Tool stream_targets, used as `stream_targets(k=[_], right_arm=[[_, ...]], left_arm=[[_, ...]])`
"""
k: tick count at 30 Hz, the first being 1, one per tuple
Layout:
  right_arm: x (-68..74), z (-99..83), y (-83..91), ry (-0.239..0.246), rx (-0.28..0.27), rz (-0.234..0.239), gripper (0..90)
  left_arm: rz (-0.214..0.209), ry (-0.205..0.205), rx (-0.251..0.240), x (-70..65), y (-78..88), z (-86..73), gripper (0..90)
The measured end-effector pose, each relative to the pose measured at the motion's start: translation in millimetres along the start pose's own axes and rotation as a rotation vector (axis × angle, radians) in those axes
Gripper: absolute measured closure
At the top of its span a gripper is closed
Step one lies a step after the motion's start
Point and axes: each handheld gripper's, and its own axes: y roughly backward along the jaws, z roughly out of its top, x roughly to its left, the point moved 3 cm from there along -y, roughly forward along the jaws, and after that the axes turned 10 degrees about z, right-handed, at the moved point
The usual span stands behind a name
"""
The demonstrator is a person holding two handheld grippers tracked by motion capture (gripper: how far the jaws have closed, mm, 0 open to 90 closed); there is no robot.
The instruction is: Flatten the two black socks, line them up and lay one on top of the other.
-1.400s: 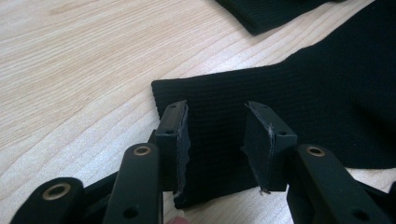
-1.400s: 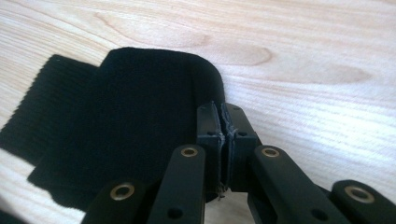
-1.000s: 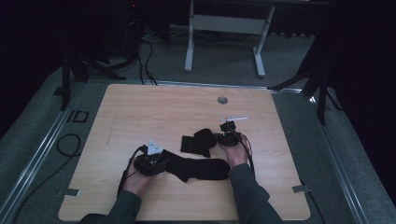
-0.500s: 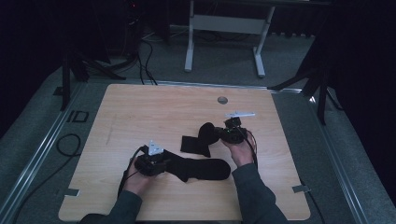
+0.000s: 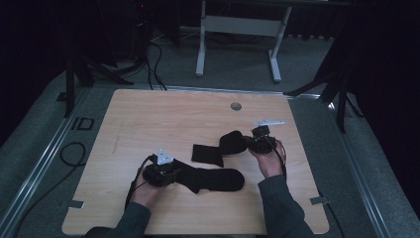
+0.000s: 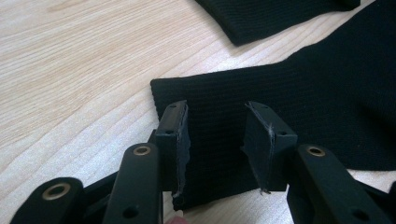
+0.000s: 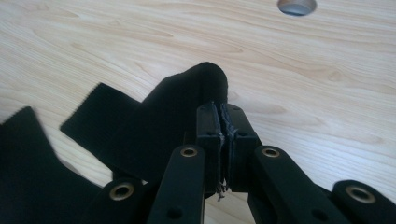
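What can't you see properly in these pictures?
- Right gripper view: whether the shut fingers pinch the farther black sock; they hide the contact.
- Left gripper view: the nearer black sock runs off the right edge.
- High view: the table's round insert is too small to identify.

lab/studio | dark curtains (image 5: 386,74) | floor cables (image 5: 153,54) | wooden table (image 5: 148,119)

Both forearms come in from six o'clock. The left hand (image 5: 143,191) holds the left gripper (image 6: 217,140) low at about seven o'clock, jaws parted and pointing toward three. The right hand (image 5: 270,162) holds the right gripper (image 7: 219,140) at about four o'clock, jaws pressed together, pointing toward nine.
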Motion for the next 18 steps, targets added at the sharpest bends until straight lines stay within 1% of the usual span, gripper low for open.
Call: stream_targets(k=[9, 11, 14, 16, 17, 18], right_arm=[[-8.0, -4.8, 11.8, 0.012, 0.008, -0.029, 86.1], [-12.8, -7.6, 12.8, -0.001, 0.014, -0.036, 86.0], [-21.7, -12.7, 12.2, -0.015, 0.026, -0.061, 86.1], [-23.8, -14.0, 12.1, -0.017, 0.029, -0.065, 86.1], [-29.9, -18.0, 12.2, -0.020, 0.045, -0.092, 86.1], [-32.5, -19.4, 12.2, -0.025, 0.053, -0.100, 85.9]], left_arm=[[0.002, 0.001, 0.001, 1.2, 0.0, -0.1, 60.4], [0.003, 0.001, 0.001, 1.2, -0.1, -0.1, 60.4], [0.003, 0.001, 0.001, 1.0, -0.2, 0.0, 60.4], [0.005, 0.006, -0.002, 1.7, -0.5, 0.0, 60.4], [0.005, 0.008, -0.002, 2.1, -0.6, 0.0, 60.4], [0.006, 0.009, -0.001, 2.6, -0.6, 0.0, 60.4]])
